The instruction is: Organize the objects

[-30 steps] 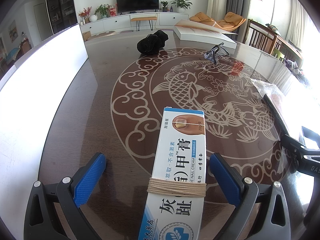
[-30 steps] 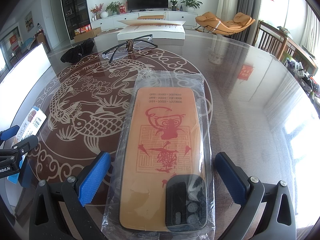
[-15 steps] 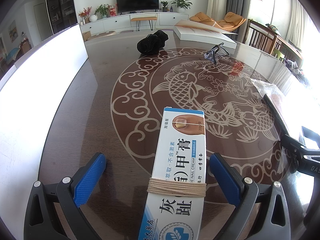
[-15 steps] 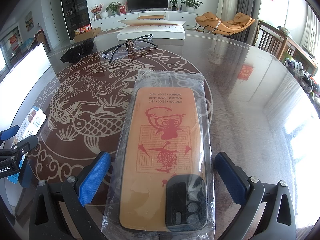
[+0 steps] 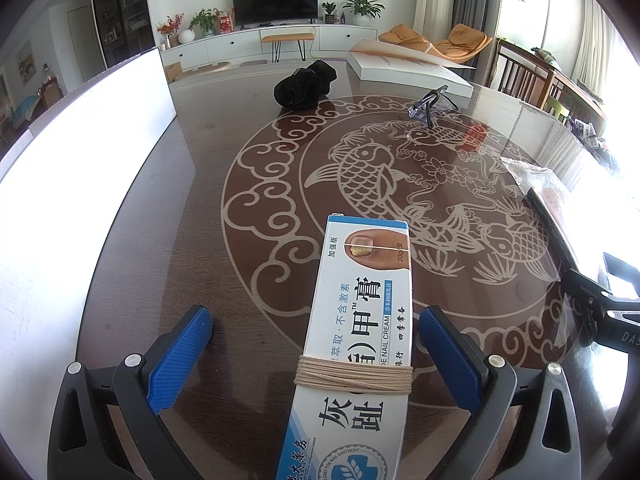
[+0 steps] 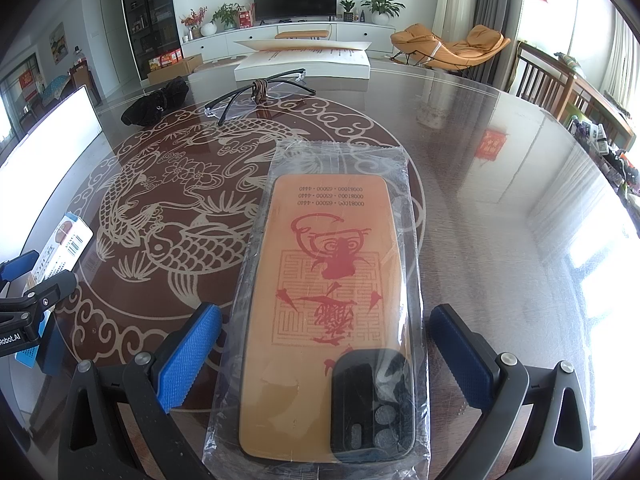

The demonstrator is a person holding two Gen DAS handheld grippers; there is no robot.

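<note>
A white and blue nail cream box (image 5: 356, 344), wound with tan string, lies lengthwise on the dark glass table (image 5: 192, 208). My left gripper (image 5: 316, 356) is open around it, with a gap on each side. In the right wrist view an orange phone case in a clear plastic bag (image 6: 328, 292) lies flat between the blue pads of my right gripper (image 6: 326, 352), which is open and clear of the bag. Each gripper shows at the edge of the other's view: the right gripper (image 5: 604, 312) and the left gripper (image 6: 28, 300).
Folded glasses (image 6: 256, 92) and a black cloth bundle (image 6: 156, 102) lie toward the far side. A large white box (image 6: 304, 62) sits behind them. A bright white panel (image 5: 80, 160) borders the table's left edge. Wooden chairs (image 6: 560, 84) stand at the right.
</note>
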